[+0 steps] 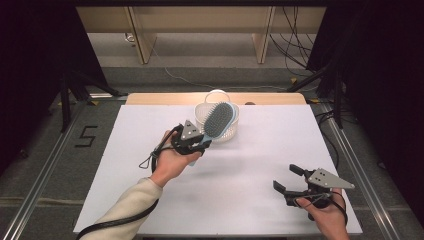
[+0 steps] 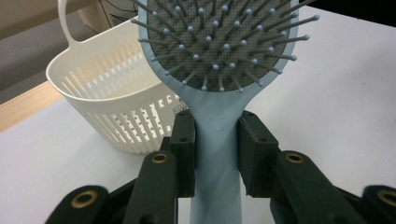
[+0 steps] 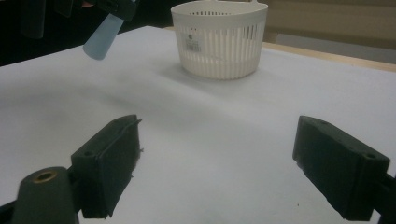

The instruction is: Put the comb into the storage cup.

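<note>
Left gripper: jaws pinched on the neck of the hairbrush handle, one pad pressed on each side, as seen in the left gripper view.
Left hand: raised off the table, forearm entered from 7 o'clock in the high view, gripper pointed toward 1 o'clock.
Hairbrush: pale blue, held in the air, bristle head tilted up toward 1 o'clock and overlapping the basket in the high view; whether they touch cannot be told.
Basket: white, slotted, stood upright on the table at 12 o'clock, near the far edge.
Right gripper: jaws spread wide, nothing between them; aimed toward 10 o'clock.
Right hand: low at 4 o'clock over the table, near its front edge, well apart from the basket.
Table: white sheet surface.
</note>
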Tool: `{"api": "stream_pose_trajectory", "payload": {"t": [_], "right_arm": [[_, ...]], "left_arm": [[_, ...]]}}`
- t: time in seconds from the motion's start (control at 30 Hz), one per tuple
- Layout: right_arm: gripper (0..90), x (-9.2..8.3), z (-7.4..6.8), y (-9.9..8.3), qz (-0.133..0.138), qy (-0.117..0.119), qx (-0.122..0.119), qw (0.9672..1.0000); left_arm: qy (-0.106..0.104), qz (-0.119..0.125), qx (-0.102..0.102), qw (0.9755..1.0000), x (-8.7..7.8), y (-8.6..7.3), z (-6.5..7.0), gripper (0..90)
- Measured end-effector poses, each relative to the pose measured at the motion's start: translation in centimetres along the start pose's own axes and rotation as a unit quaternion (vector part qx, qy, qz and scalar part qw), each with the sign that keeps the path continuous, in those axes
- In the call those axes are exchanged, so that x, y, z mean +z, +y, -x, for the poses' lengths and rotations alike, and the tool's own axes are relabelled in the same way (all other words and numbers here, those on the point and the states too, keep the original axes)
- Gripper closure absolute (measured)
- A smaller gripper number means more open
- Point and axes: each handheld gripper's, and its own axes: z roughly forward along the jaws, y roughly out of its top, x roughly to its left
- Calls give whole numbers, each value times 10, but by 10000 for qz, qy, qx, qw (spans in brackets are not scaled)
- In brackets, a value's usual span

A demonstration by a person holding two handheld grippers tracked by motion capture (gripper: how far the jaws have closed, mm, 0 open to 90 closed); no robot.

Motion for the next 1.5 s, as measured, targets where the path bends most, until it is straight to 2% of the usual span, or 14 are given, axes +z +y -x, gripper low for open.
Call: {"api": "stream_pose_trajectory", "payload": {"t": [0.5,0.93,0.97,1.07,1.1,1.5], "right_arm": [[156,0,0,0,2,-6,8,10000],[156,-1,1,0,-16,1,-10,10000],[156,-1,1,0,-20,3,0,10000],[156,-1,1,0,-10,-1,15,10000],[156,-1,1,0,-11,-1,14,10000],[156,0,1,0,-5,-8,29,10000]], "left_arm": [[113,162,-51,9998,-3,1,-3,696],[172,330,-218,9991,-5,2,-7,696],[145,328,-270,9990,-5,2,-7,696],[180,376,-239,9988,-6,3,-8,696],[139,373,-300,9988,-6,3,-8,696],[160,443,-356,9983,-7,4,-9,696]]}}
